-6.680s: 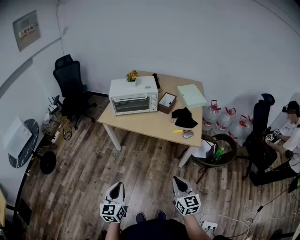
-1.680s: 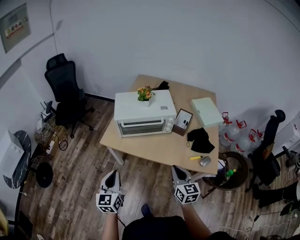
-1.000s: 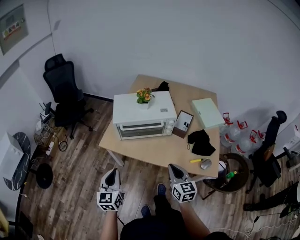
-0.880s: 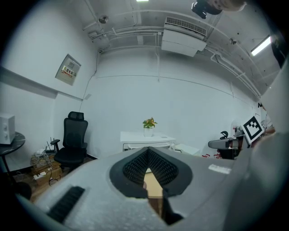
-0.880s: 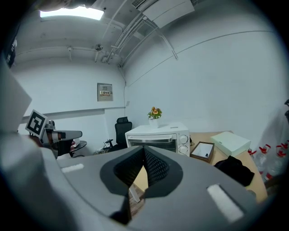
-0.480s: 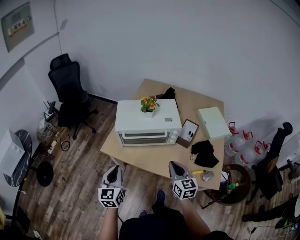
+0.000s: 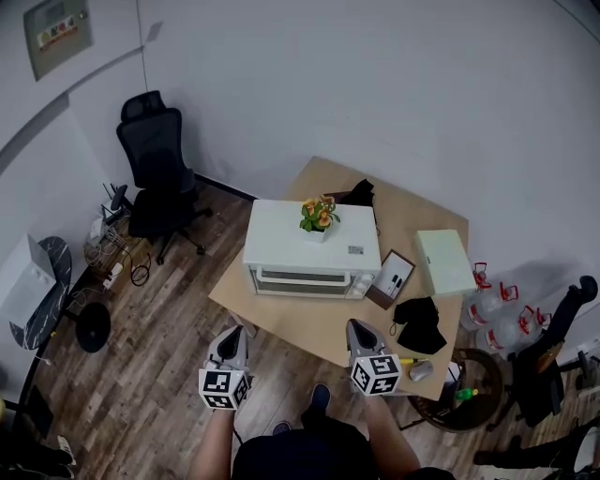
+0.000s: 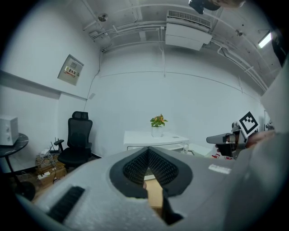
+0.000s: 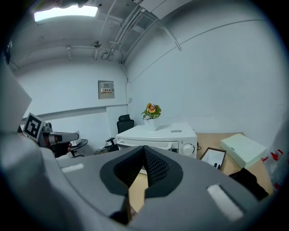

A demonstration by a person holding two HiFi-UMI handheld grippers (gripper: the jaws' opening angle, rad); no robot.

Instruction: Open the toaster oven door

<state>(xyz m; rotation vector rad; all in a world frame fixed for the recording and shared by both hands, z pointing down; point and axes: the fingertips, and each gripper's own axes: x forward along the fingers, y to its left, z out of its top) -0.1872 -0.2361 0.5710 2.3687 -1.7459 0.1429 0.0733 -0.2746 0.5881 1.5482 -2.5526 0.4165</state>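
Wooden table [image 7: 309, 323] near the white wall. White toaster oven [image 7: 312, 251] mid-table, door [image 7: 305, 280] closed, facing the person; potted plant [image 7: 319, 217] on top. Left hand-held gripper [image 7: 230, 337] and right hand-held gripper [image 7: 357, 328]: jaws pressed together, nothing between them, both apart from oven.

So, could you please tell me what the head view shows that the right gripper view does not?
Only the head view shows the wooden floor, the mouse and the marker cube on the right gripper. Only the right gripper view shows the ceiling light and ceiling pipes, and it looks straight along its own closed, empty jaws. Both show the white toaster oven with its door shut, the potted plant on top, the black office chair and the left gripper.
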